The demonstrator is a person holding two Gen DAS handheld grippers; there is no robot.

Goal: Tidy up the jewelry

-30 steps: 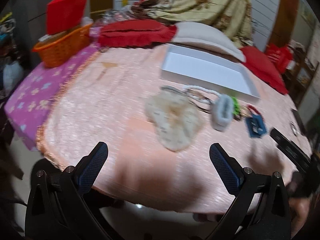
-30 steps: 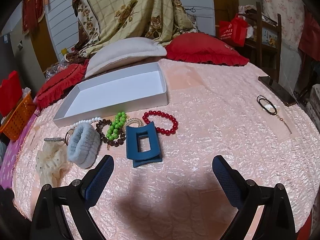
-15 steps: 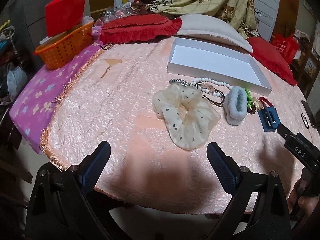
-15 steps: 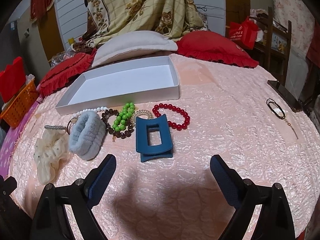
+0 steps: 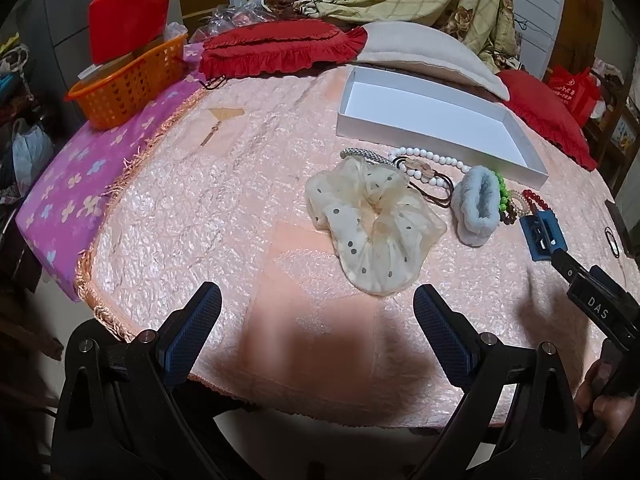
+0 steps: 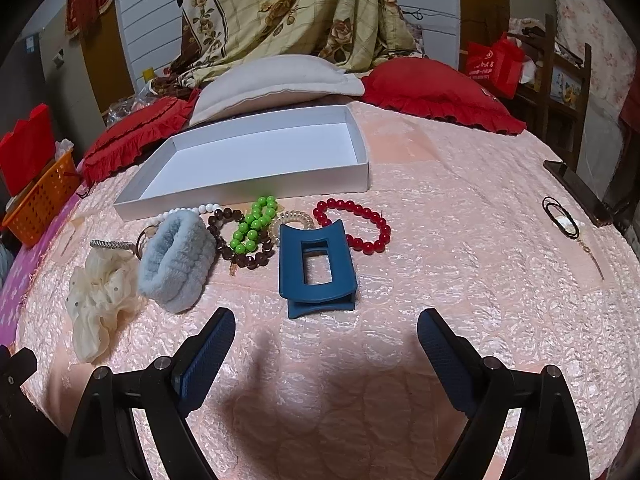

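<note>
The left gripper (image 5: 316, 330) hovers over the near edge of the pink quilted bedspread (image 5: 192, 200) with its jaws spread wide and nothing between them. At its 1 o'clock lies the cream polka-dot chiffon scrunchie (image 5: 374, 220). The right gripper (image 6: 326, 346) is likewise wide apart and empty, with the dark blue plastic claw hair clip (image 6: 316, 266) at 12 o'clock, just beyond its fingertips. At 10 o'clock sits the fluffy pale blue scrunchie (image 6: 176, 262), touching the brown bead bracelet (image 6: 240, 254) and green bead bracelet (image 6: 254, 226). The red bead bracelet (image 6: 360, 226) lies at 1 o'clock, possibly tucked under the clip's edge. The shallow white cardboard tray (image 6: 248, 196) stands farther back.
</note>
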